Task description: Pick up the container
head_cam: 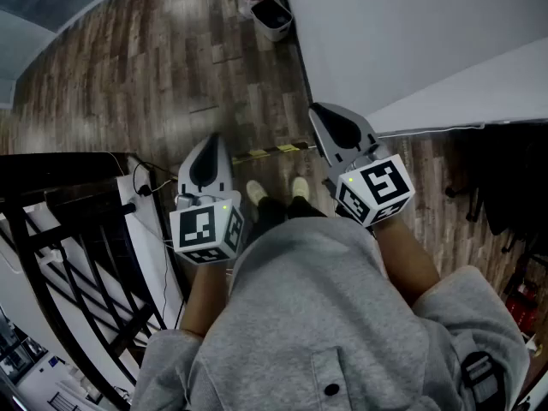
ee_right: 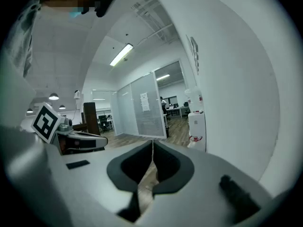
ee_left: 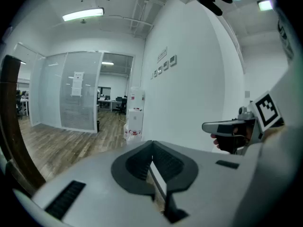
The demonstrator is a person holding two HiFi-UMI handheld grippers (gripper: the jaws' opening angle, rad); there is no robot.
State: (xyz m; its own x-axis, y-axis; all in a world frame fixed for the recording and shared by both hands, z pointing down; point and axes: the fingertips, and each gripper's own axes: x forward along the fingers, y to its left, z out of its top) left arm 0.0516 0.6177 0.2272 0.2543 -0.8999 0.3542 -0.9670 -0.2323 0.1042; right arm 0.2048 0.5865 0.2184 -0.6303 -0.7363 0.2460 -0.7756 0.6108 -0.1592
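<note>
The left tongs (ee_left: 152,145) are shut tight, the two sides touching, with nothing between them. The right tongs (ee_right: 152,144) are shut tight too, and they hold nothing. Both are held up in the air, side by side, pointing forward over the wood floor (head_cam: 171,58). They touch nothing.

A small white container (head_cam: 274,17) stands on the floor close to the white wall (head_cam: 411,32). It stands straight up, with its dark open top facing up. I cannot tell which way its long side runs. It is well ahead of both tongs, about midway between them.
</note>
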